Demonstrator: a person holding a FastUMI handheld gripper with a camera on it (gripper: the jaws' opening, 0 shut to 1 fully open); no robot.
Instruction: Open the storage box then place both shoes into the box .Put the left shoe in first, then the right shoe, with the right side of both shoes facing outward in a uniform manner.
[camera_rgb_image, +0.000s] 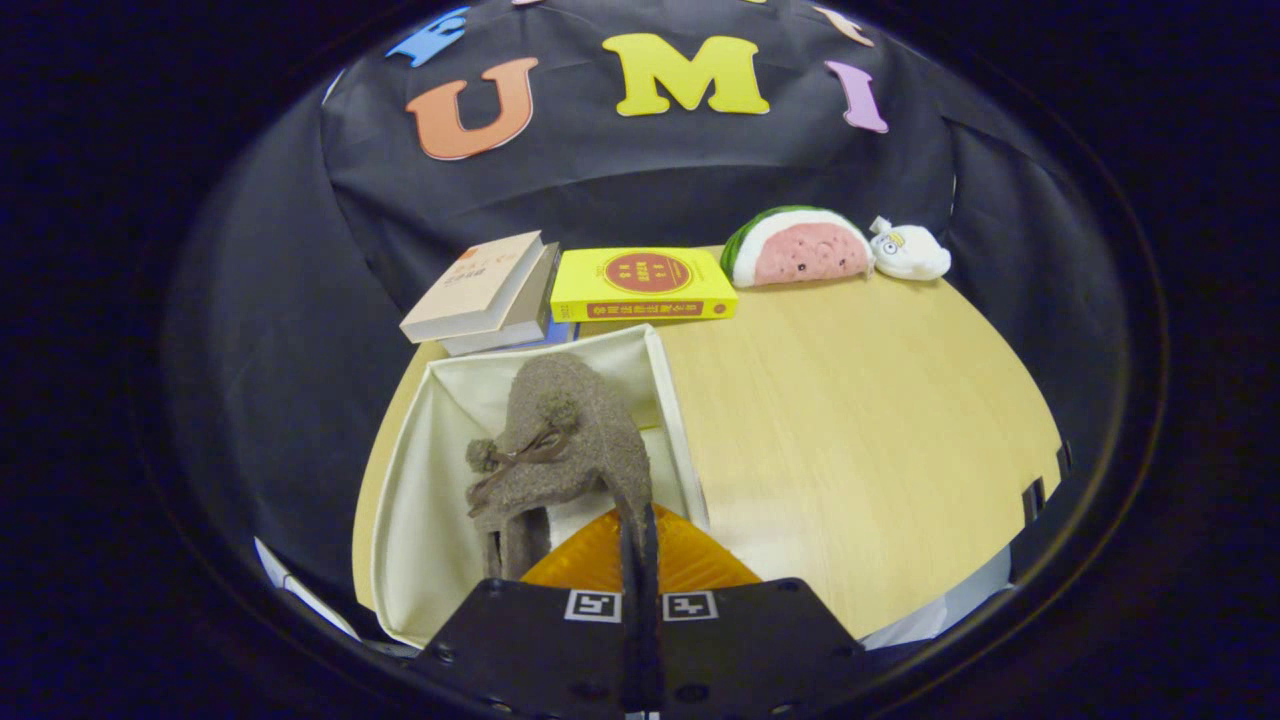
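A brown fuzzy shoe (565, 440) with small pom-poms and a lace bow hangs over the open white storage box (415, 480). My gripper (640, 540) is shut on the shoe's rear edge, and both fingers (628, 560) press together on the thin fabric. The shoe's toe points away from the fingers, toward the box's far wall. The box stands on the wooden table's (850, 430) left part with its cream lining showing. An orange surface (690, 565) lies just under the fingers at the box's near edge. I cannot tell whether another shoe lies below, as the held shoe hides the box floor.
Two stacked books (485, 295) and a yellow book (645, 285) lie beyond the box at the table's back. A watermelon-slice plush (800, 248) and a small white plush (908, 252) sit at the back right. Bare tabletop spreads right of the box.
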